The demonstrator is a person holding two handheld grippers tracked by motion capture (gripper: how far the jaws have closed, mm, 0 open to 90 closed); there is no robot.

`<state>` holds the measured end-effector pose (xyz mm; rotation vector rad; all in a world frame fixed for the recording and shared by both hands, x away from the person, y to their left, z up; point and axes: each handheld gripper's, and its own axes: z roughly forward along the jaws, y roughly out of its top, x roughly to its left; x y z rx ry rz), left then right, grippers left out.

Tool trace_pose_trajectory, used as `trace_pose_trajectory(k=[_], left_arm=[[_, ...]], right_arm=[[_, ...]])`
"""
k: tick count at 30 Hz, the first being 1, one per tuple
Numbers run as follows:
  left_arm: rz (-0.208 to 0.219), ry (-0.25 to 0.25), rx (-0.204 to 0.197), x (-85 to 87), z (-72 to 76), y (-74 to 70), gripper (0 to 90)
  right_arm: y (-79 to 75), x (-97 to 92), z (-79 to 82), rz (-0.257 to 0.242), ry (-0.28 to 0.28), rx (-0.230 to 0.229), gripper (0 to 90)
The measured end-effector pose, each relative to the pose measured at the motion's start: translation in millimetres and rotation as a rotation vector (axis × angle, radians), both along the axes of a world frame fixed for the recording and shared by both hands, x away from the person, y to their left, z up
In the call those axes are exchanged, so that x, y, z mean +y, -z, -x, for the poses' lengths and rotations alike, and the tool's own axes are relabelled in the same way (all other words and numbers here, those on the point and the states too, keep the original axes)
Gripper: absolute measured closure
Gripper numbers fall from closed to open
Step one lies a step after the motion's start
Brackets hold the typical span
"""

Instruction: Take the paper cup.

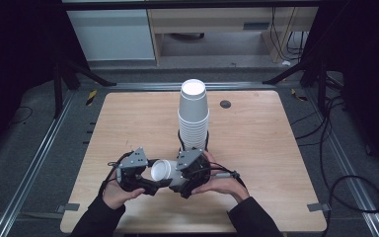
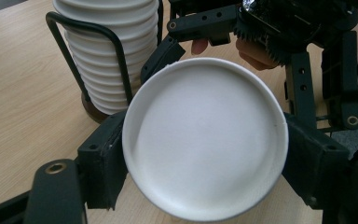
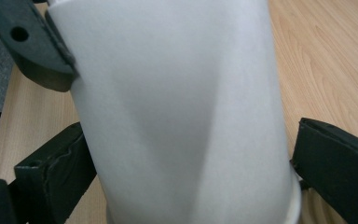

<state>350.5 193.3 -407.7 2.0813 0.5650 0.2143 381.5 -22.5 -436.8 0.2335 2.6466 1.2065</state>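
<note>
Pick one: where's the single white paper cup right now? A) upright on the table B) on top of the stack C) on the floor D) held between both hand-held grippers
D: the paper cup lies sideways, gripped by the left hand-held gripper and the right hand-held gripper.

1 loose cup, 1 cup stack, 1 rack, 2 grippers, left gripper, right gripper

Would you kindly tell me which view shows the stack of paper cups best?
The high view: the stack of paper cups stands whole in its black wire holder. The left gripper view shows its lower rims; in the right gripper view I cannot make it out.
</note>
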Motion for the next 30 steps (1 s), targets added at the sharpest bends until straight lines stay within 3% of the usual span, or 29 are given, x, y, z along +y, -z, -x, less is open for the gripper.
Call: trace_pose_trajectory(k=[8,17,30], left_arm=[[-0.021,0.017,0.004,-6.2,1.2,3.2,23.7],[-0.008,0.016,0.003,-3.8,0.6,2.8,23.7],[-0.026,0.015,0.014,-3.8,-0.2,2.9,23.9]], right_arm=[[5.9,6.5,0.3,0.027,-0.011,0.004,1.6],[10.1,10.1,0.3,0.035,-0.022,0.038,2.4],[2.7,3.4,1.4,0.003,-0.019,0.021,1.5]])
